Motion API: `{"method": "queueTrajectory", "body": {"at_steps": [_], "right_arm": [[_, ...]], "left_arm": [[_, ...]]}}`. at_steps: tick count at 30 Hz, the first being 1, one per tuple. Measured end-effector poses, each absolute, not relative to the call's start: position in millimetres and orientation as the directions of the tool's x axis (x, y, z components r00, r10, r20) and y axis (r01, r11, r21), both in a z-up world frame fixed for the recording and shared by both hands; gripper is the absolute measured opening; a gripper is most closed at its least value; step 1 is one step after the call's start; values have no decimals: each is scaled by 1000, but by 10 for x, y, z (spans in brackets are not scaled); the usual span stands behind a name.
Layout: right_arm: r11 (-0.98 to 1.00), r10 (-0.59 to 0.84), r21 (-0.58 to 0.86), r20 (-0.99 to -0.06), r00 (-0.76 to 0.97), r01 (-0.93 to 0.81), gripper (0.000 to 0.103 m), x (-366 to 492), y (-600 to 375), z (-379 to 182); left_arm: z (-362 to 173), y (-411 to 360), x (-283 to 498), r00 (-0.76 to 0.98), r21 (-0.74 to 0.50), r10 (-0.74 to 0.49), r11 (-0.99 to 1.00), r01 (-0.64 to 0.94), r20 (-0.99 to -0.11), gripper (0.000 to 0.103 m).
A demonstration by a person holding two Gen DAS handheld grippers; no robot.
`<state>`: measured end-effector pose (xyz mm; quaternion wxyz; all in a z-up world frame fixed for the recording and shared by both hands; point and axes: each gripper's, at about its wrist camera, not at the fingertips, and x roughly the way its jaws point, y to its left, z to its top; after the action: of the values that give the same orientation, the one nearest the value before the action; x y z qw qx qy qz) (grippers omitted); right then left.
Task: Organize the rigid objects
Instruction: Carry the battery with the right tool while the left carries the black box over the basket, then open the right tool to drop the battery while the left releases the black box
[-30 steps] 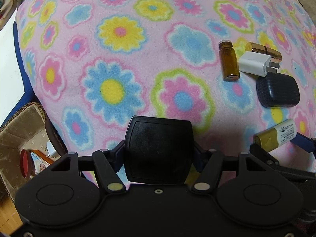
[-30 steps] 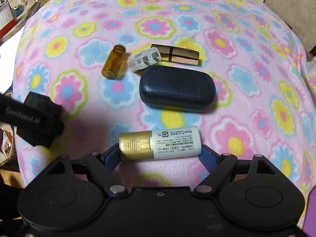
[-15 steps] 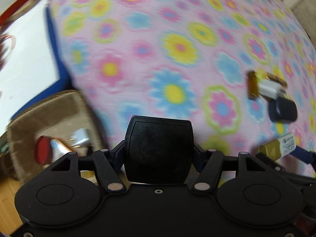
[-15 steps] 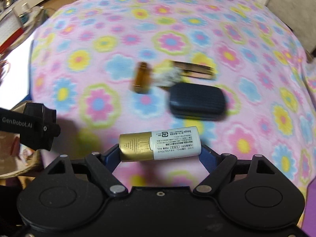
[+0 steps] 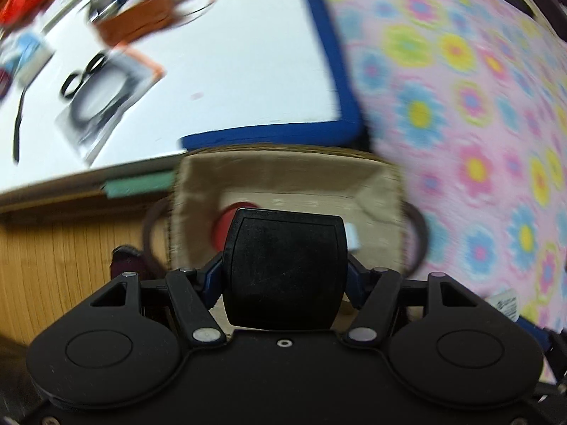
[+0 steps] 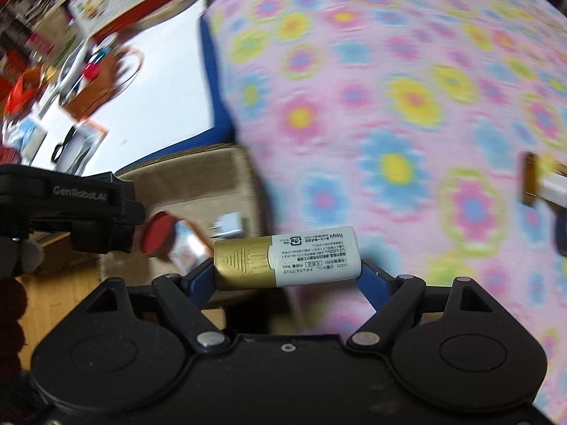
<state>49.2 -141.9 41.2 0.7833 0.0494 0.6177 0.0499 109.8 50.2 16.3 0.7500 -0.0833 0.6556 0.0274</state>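
Note:
My left gripper (image 5: 283,276) is shut on a flat black box (image 5: 285,269) and holds it over a cloth-lined wicker basket (image 5: 283,173) beside the flowered blanket (image 5: 460,106). My right gripper (image 6: 287,265) is shut on a white bottle with a gold cap (image 6: 287,256), held sideways near the blanket's left edge. The same basket (image 6: 205,184) shows in the right wrist view, holding a red-lidded item (image 6: 157,237) and a white plug (image 6: 228,225). The left gripper's body (image 6: 71,205) hangs over it. An amber vial (image 6: 529,184) lies blurred at far right.
A white table (image 5: 230,53) with a blue edge stands behind the basket, carrying a brown basket (image 5: 141,17), black rings and papers. A wooden floor (image 5: 71,265) lies lower left. The red-lidded item (image 5: 230,219) peeks from behind the black box.
Both grippers swung left, away from the objects on the blanket, to the basket at its edge. Each keeps its grip: black box in the left, bottle in the right.

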Motion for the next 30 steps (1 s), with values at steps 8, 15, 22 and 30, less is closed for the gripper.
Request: {"method": "queueTrajectory", "body": {"at_steps": [8, 15, 22, 30], "right_arm": [[989, 126, 112, -979, 162, -93, 84, 653, -767, 126], [992, 92, 79, -986, 143, -94, 84, 790, -567, -73], [993, 83, 71, -987, 137, -95, 84, 875, -503, -132], [993, 94, 84, -987, 129, -82, 85, 866, -540, -151]], "left_arm": [[-89, 966, 1118, 98, -80, -56, 961, -266, -994, 61], [-219, 1005, 1136, 52, -23, -9, 963, -270, -999, 61], [-281, 966, 1141, 15, -22, -19, 967, -253, -1000, 70], [-307, 930, 1151, -1, -8, -8, 970, -243, -1000, 74]]}}
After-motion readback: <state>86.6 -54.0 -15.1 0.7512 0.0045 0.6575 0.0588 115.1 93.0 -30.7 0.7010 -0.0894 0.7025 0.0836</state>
